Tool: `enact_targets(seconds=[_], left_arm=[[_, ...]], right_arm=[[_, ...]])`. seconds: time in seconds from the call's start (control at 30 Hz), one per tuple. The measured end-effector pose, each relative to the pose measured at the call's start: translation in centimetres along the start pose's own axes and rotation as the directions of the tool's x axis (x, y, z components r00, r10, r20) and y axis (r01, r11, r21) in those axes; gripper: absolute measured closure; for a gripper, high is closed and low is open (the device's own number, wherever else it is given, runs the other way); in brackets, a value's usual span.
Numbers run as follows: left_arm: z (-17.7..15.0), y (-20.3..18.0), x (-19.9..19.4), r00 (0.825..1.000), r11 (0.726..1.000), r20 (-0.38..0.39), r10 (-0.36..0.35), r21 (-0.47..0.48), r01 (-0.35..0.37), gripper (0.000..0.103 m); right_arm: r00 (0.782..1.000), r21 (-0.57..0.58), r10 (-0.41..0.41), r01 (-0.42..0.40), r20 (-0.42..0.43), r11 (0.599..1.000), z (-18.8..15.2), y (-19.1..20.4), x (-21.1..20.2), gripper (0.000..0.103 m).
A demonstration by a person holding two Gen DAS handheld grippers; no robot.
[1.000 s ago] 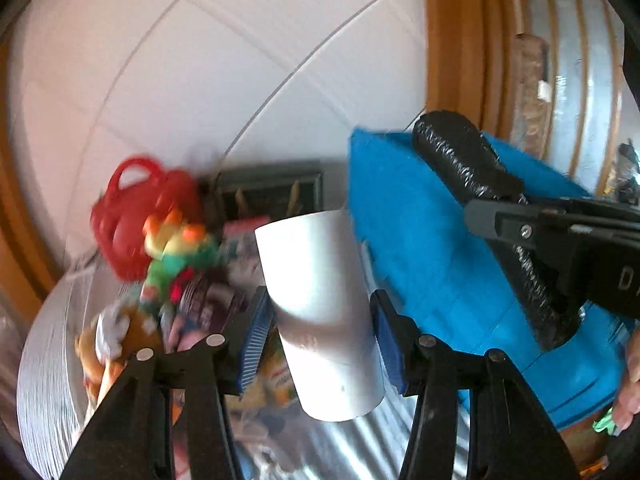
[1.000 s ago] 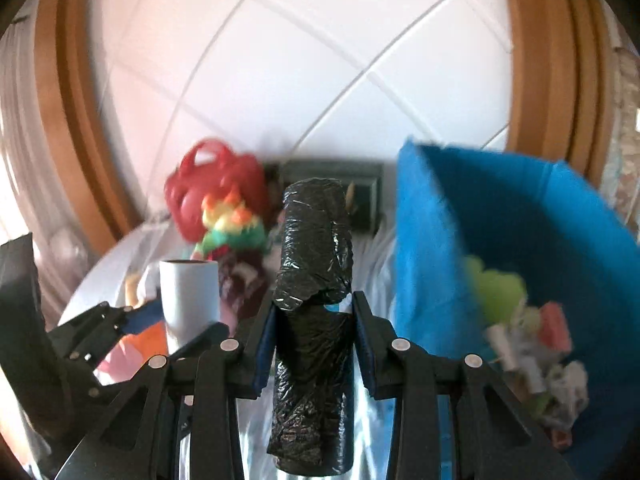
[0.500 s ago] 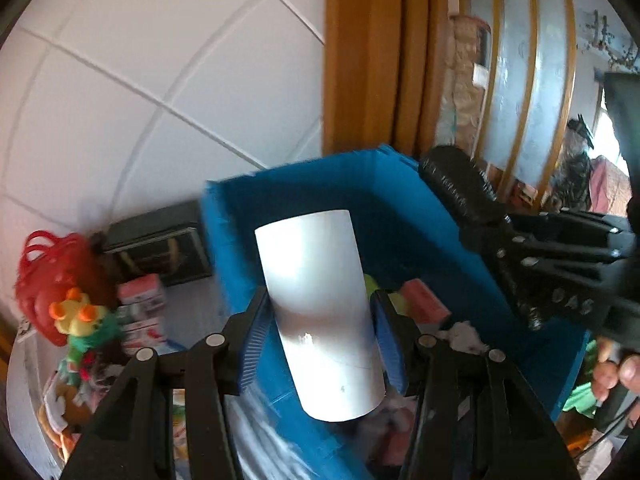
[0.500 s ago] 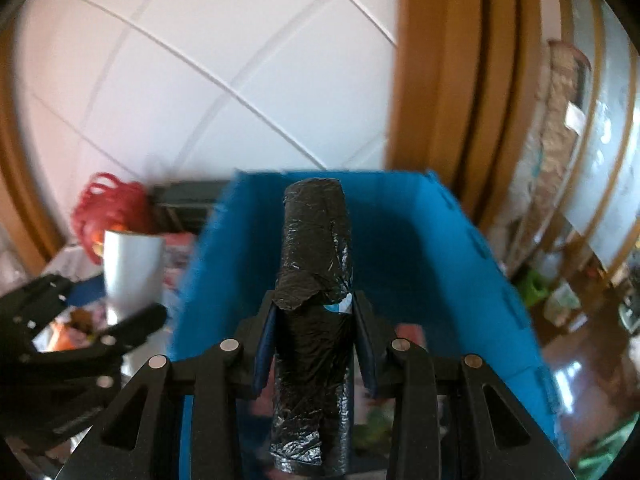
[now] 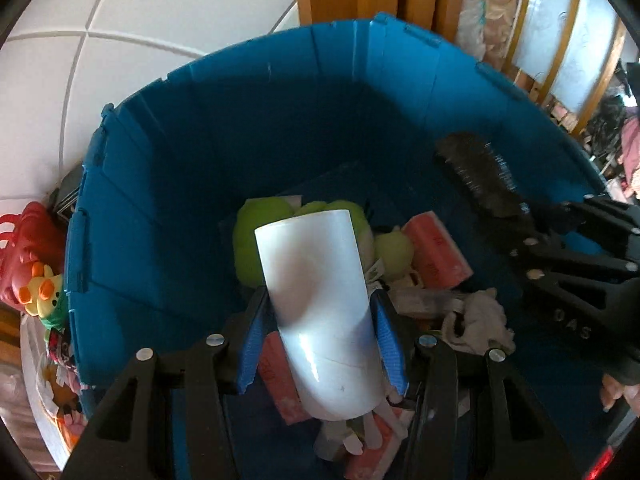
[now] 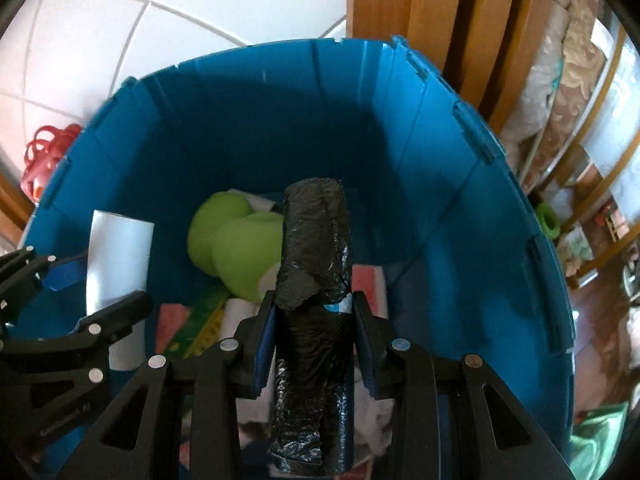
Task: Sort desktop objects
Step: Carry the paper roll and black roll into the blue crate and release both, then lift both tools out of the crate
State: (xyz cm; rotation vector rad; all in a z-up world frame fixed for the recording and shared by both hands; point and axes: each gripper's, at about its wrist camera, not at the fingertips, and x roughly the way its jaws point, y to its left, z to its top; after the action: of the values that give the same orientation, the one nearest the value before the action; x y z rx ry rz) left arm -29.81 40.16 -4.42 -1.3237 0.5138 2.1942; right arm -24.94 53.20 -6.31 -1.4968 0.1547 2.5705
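Your left gripper (image 5: 322,330) clamps stiff, light white tube (image 5: 316,304) mid-body | right gripper (image 6: 314,338) clamps soft, crinkly black bag roll (image 6: 314,280) | both over blue bin (image 6: 460,160)

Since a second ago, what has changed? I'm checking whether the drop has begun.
Both claws swung from above the cluttered table to above the blue bin, now pointing into it. The left claw still grips the white roll, the right claw the black bag roll; nothing has been let go. The bin's contents look unchanged.

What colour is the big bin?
Blue. The bin shows best in the right wrist view.
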Motion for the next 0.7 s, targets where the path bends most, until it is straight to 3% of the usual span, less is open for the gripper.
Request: enact_targets(seconds=[0.17, 0.3, 0.43, 0.47, 0.57, 0.7], left_arm=[[0.5, -0.2, 0.7, 0.999, 0.999, -0.021, 0.026, -0.020, -0.026, 0.053], [0.7, -0.5, 0.2, 0.996, 0.996, -0.009, 0.088, -0.008, -0.088, 0.052], [1.0, -0.1, -0.5, 0.993, 0.993, 0.014, 0.120, -0.014, -0.120, 0.034], [1.1, 0.0, -0.7, 0.992, 0.992, 0.018, 0.124, -0.016, -0.124, 0.032], [0.7, 0.3, -1.3, 0.991, 0.991, 0.021, 0.132, -0.018, -0.132, 0.031], [0.1, 0.8, -2.7, 0.992, 0.992, 0.029, 0.126, -0.035, -0.125, 0.031]], right_arm=[[0.998, -0.050, -0.050, 0.051, 0.034, 0.997, 0.2, -0.3, 0.0, 0.068], [0.994, -0.072, -0.083, 0.088, 0.068, 0.994, 0.6, -1.0, 0.0, 0.068], [0.992, -0.068, -0.085, 0.092, 0.093, 0.993, 1.0, -1.0, -0.4, 0.066], [0.990, -0.070, -0.094, 0.102, 0.106, 0.992, 1.0, -0.9, -0.6, 0.059], [0.987, -0.072, -0.090, 0.100, 0.134, 0.992, 1.1, -0.6, -1.6, 0.024], [0.983, -0.072, -0.087, 0.100, 0.164, 0.992, 1.1, -0.3, -3.3, 0.000]])
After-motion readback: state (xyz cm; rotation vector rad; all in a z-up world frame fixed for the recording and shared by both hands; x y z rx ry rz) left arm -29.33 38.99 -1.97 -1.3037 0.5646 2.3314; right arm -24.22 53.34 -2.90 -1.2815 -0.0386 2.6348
